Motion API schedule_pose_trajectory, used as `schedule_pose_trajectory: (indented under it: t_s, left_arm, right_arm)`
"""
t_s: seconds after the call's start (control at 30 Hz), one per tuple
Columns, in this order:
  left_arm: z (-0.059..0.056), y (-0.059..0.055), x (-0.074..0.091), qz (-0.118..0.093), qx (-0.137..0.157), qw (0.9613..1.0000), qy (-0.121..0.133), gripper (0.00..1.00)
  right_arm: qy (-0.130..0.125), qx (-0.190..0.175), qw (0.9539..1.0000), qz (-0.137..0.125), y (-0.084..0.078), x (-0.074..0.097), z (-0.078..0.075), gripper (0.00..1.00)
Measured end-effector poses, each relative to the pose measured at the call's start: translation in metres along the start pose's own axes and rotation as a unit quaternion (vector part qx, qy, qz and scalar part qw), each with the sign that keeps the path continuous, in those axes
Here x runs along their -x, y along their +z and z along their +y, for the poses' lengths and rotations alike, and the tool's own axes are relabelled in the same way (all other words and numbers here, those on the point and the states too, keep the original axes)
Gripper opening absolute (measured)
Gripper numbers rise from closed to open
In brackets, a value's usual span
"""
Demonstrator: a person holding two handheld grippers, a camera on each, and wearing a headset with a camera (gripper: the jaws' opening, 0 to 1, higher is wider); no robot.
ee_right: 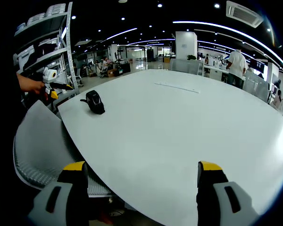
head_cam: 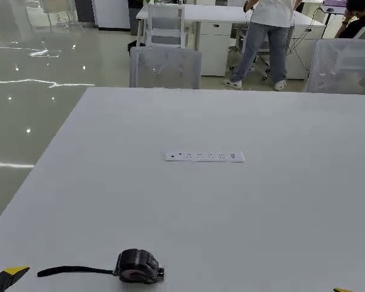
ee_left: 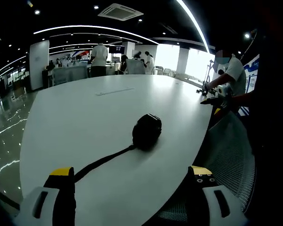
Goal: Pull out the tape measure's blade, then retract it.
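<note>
The head view's lower edge cuts the left gripper [head_cam: 10, 273] down to a yellow tip and the right gripper [head_cam: 344, 290] to a sliver. We cannot read the tape measure [head_cam: 139, 266] casing's markings.

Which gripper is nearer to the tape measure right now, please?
Left. The left gripper faces the tape measure close ahead of its open jaws; the right gripper is much farther off to the side.

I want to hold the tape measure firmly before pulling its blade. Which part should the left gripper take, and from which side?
Take the rounded black case of the tape measure, not the thin strap. Come from the strap side, where the open left gripper faces it; that probably leaves the far end, with its small bright tip, free for pulling.
</note>
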State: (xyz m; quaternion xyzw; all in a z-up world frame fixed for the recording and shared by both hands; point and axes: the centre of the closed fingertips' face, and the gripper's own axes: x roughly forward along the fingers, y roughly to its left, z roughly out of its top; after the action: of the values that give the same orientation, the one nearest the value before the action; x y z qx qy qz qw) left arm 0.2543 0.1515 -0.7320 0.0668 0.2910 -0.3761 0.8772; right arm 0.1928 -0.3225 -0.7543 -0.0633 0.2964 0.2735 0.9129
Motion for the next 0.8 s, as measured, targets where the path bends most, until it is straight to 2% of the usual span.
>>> schedule_pose_trajectory:
  t_s: [0.07, 0.3, 0.47, 0.53, 0.67, 0.8]
  left_arm:
    - [-0.001, 0.0, -0.001, -0.001, 0.002, 1.0, 0.0, 0.98]
    - [-0.006, 0.0, -0.008, -0.005, -0.007, 0.9999, -0.012, 1.0]
    - [-0.005, 0.003, -0.013, -0.007, 0.002, 0.9998, -0.018, 1.0]
    - [-0.005, 0.001, -0.016, -0.002, -0.001, 0.9998, -0.019, 1.0]
    - [-0.003, -0.008, -0.02, 0.025, -0.016, 0.9993, -0.023, 1.0]
    - [-0.005, -0.008, -0.023, 0.038, -0.017, 0.9985, -0.035, 1.0]
  right_arm:
    - [0.004, -0.013, 0.9999, -0.002, 0.0, -0.001, -0.001, 1.0]
    - [0.005, -0.006, 1.0, -0.002, 0.003, -0.001, -0.001, 1.0]
    - [0.004, -0.009, 0.9999, -0.006, 0.006, -0.004, -0.002, 1.0]
    - [0.008, -0.002, 1.0, 0.002, 0.003, -0.007, 0.003, 1.0]
    - [0.01, 0.003, 0.9999, 0.01, 0.0, -0.011, 0.005, 1.0]
    - [0.02, 0.014, 0.9995, 0.019, 0.002, -0.019, 0.008, 1.0]
